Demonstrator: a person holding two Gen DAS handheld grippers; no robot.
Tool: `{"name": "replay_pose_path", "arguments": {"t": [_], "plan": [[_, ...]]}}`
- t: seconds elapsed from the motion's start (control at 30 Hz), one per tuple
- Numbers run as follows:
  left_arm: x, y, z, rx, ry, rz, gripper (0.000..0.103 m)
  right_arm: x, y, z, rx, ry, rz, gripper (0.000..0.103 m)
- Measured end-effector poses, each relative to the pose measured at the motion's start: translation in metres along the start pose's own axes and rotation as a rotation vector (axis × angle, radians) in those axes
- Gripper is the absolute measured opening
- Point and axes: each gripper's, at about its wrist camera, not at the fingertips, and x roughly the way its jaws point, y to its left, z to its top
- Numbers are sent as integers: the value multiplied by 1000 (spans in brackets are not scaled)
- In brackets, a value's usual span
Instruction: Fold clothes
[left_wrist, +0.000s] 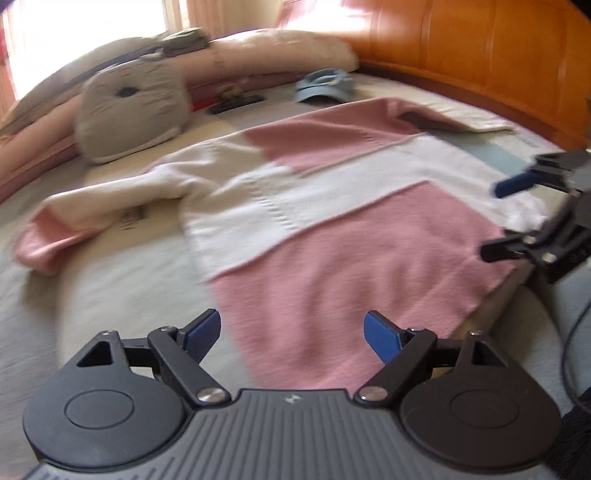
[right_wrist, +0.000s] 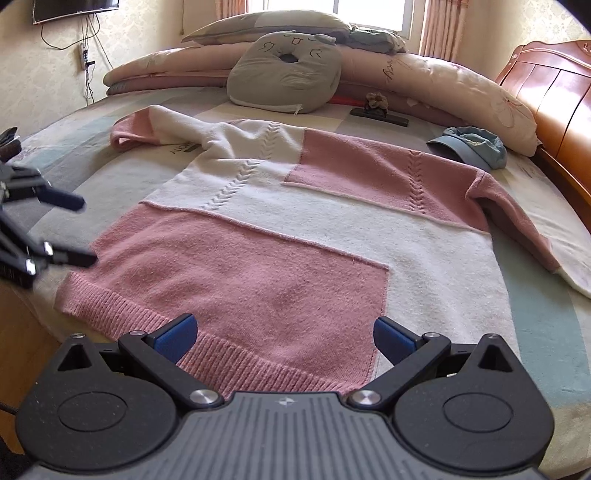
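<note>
- While your two grippers hang above the near hem, the pink-and-white knit sweater (right_wrist: 295, 229) lies spread flat on the bed (right_wrist: 535, 317), filling the middle of both views, hem toward the bottom of the frame.
- Your left gripper (left_wrist: 291, 332) has its blue-padded fingers (left_wrist: 382, 334) spread wide at the bottom centre of the left wrist view, over the pink lower panel, with nothing between them.
- Your right gripper (right_wrist: 284, 336) stands just as wide at the bottom centre of the right wrist view, above the ribbed hem, gripping nothing.
- In the right wrist view one sleeve (right_wrist: 147, 129) runs to the upper left, the other (right_wrist: 524, 229) down the right edge.
- Each gripper also shows in the other's view: the right at the right edge, the left at the left edge, both near the sweater's hem corners.
- Beyond the sweater, at the top of the frame, sit a grey cat-face cushion (right_wrist: 284, 74), a rolled quilt (right_wrist: 443, 77) and a blue cap (right_wrist: 469, 146).
- At the right, the wooden headboard (right_wrist: 554, 96) borders the bed.
</note>
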Motion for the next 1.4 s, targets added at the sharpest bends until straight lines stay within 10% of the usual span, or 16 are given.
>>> {"name": "replay_pose_path", "arguments": {"t": [0.4, 0.8, 1.13, 1.4], "plan": [[11, 0, -24, -57, 80, -65, 86, 30, -66, -25, 78, 100, 30, 103], [68, -4, 63, -3, 0, -153, 86, 33, -116, 5, 84, -38, 92, 103], [61, 22, 15, -66, 96, -106, 89, 47, -172, -14, 116, 27, 29, 103], [61, 1, 27, -18, 102, -117, 89, 29, -138, -24, 82, 77, 122, 103]]}}
